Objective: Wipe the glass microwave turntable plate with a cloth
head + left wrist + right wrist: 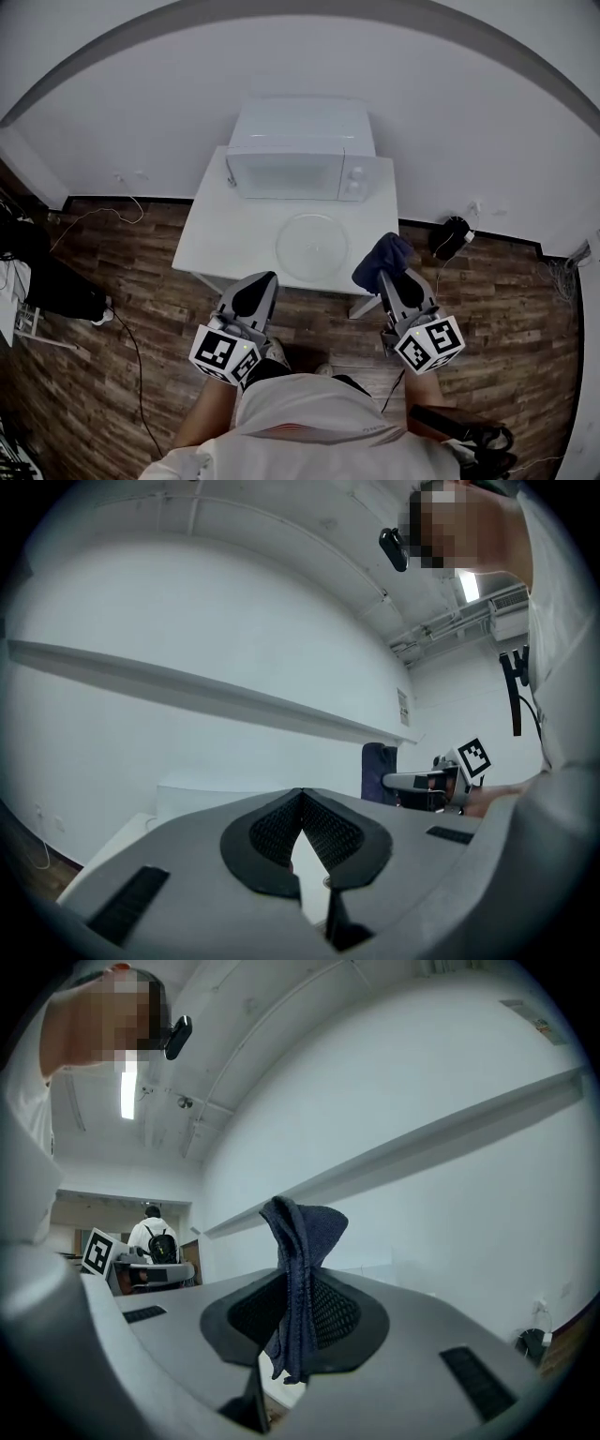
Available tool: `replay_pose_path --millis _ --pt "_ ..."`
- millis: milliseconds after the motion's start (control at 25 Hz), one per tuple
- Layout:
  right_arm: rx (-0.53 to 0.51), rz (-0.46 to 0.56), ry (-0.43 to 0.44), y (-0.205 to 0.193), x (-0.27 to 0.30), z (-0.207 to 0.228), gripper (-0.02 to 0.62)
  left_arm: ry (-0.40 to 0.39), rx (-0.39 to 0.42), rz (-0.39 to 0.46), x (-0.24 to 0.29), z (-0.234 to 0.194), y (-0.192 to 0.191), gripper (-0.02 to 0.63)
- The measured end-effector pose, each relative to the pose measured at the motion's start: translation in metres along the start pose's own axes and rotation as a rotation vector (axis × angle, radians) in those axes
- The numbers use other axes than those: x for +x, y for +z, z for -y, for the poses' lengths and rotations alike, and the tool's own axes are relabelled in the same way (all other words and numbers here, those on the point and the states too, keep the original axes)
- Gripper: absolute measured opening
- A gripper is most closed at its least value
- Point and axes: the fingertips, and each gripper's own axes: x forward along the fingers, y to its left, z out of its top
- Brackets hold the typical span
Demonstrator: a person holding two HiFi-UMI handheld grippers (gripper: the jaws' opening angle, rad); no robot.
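we've got the cloth (382,258) pinched tight in our right gripper (300,1283) ready for wiping, left gripper (255,292) squeezed closed on nothing, glass plate (312,246) waiting on the table (225,239) in front of the microwave (300,155)

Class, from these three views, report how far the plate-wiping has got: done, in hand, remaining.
Done: the glass plate lies out on the table before the microwave, and the right gripper is shut on the dark cloth. In hand: both grippers hang near the table's front edge; the left gripper is shut, empty. Left: the dark cloth is not yet on the glass plate, so all wiping remains.
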Motion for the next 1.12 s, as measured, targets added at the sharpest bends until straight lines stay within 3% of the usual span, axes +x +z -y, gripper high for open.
replay_pose_path --millis 600,1120 --pt "-0.117 0.003 -0.039 0.019 0.010 -0.027 0.061 -0.035 0.040 0.018 -0.015 -0.026 0.014 0.011" --pt "-0.131 -0.014 -0.069 0.018 0.031 -0.043 0.061 -0.049 0.001 0.011 -0.012 -0.059 0.008 0.011"
